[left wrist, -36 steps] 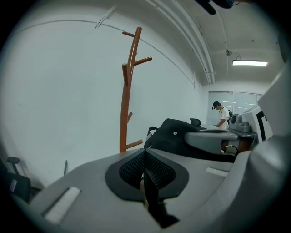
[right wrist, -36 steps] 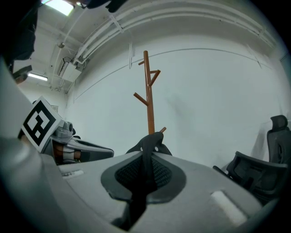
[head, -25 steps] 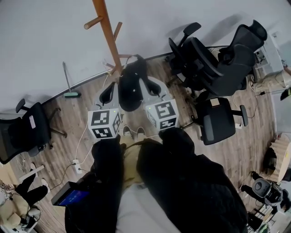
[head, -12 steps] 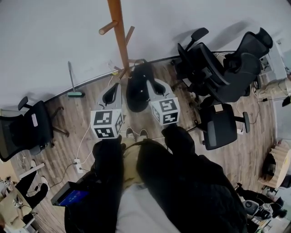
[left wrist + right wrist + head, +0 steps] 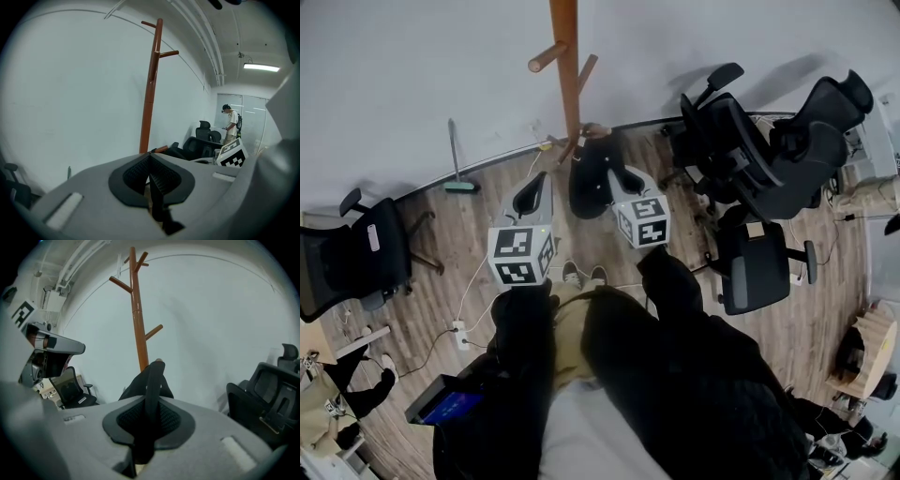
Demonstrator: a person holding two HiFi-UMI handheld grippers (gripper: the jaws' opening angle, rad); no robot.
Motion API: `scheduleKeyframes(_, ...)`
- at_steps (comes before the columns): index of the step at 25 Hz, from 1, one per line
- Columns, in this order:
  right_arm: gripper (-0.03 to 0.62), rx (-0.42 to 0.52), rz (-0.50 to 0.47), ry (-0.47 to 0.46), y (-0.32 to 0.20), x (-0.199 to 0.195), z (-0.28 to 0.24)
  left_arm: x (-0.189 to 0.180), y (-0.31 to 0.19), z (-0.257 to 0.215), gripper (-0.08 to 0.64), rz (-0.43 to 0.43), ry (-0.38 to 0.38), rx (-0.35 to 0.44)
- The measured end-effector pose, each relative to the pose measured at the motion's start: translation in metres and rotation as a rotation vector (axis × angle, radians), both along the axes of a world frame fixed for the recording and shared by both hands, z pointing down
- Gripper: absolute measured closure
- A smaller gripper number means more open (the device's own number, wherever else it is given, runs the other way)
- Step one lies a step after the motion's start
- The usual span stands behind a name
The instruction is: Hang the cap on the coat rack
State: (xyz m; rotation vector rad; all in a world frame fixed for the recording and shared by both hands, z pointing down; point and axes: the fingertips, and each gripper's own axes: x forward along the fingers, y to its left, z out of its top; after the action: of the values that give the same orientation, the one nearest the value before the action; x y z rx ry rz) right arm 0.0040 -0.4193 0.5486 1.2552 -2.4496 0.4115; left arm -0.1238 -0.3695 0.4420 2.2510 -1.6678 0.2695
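The wooden coat rack (image 5: 566, 66) stands against the white wall straight ahead, with pegs angling off its pole; it also shows in the left gripper view (image 5: 149, 103) and the right gripper view (image 5: 137, 319). A black cap (image 5: 589, 178) hangs low in front of the rack's foot, pinched by its edge in my right gripper (image 5: 614, 178). In the right gripper view the cap (image 5: 149, 376) rises from between the shut pads of the right gripper (image 5: 147, 420). My left gripper (image 5: 532, 194) is a little left of the cap, apart from it, jaws together with nothing between them (image 5: 150, 176).
Black office chairs crowd the right side (image 5: 750, 159) (image 5: 755, 267), and another stands at the left (image 5: 347, 267). A broom (image 5: 455, 159) leans on the wall left of the rack. A power strip with cables (image 5: 457, 337) lies on the wood floor. A person (image 5: 230, 126) stands far off.
Both grippers and the cap have come closer to the coat rack. The right gripper with the cap has drawn slightly away from the left gripper.
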Motion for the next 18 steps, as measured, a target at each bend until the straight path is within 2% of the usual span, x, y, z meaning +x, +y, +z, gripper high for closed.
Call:
scheduleKeyframes(11, 0.507, -0.093, -0.034, 0.050, 0.001, -0.012, 0.026, 0.001, 0.000, 0.002, 0.558, 0.003, 0.009, 0.001)
scheduleKeyframes(18, 0.500, -0.065, -0.031, 0.020, 0.012, -0.015, 0.003, 0.004, 0.001, -0.003, 0.558, 0.019, 0.016, 0.013)
